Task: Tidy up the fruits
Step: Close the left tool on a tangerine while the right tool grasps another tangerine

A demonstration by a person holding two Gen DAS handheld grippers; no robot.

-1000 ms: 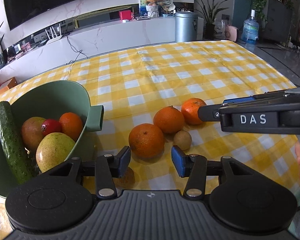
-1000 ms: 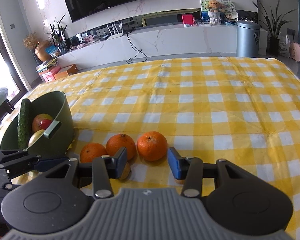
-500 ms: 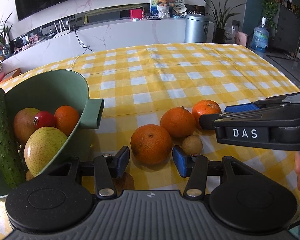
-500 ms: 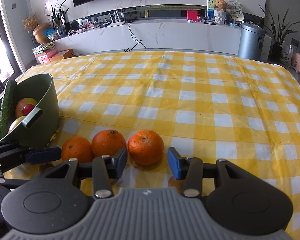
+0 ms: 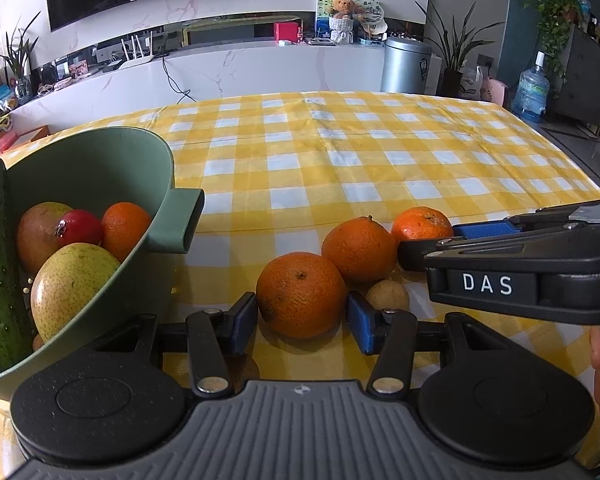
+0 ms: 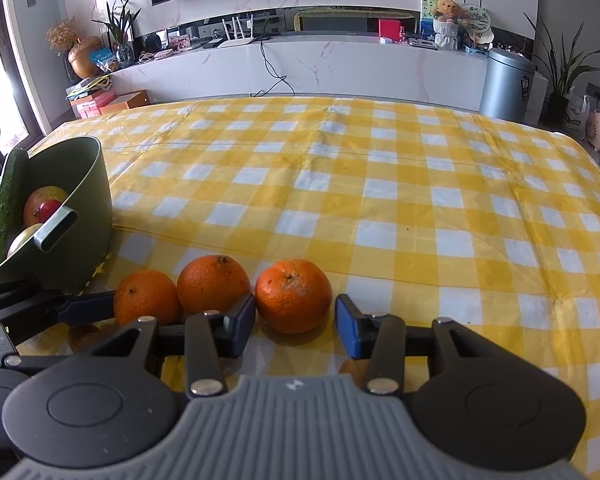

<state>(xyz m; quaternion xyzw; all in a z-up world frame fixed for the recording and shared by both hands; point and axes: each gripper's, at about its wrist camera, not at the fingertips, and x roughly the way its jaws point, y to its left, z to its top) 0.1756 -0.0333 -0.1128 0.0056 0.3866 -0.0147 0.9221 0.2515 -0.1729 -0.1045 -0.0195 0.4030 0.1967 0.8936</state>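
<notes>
I had both grippers down at the near counter [image 5: 380, 152]. The left gripper [image 5: 302, 320] straddled the nearest orange [image 5: 301, 294] and the right gripper [image 6: 296, 322] the rightmost orange [image 6: 293, 295] — fingers closing, not yet pressing. Firm, light fruit, but it rolls — I judged a grip across the middle best.

My right tongs at the row of oranges

My right gripper [image 6: 295, 322] has its blue pads either side of the right-hand orange [image 6: 293, 296], jaws just closing, not pressing yet. Two more oranges [image 6: 213, 284] sit left of it on the yellow checked cloth [image 6: 380, 208], my left gripper [image 6: 86, 307] beside them, the green bowl [image 6: 82, 216] beyond.
</notes>
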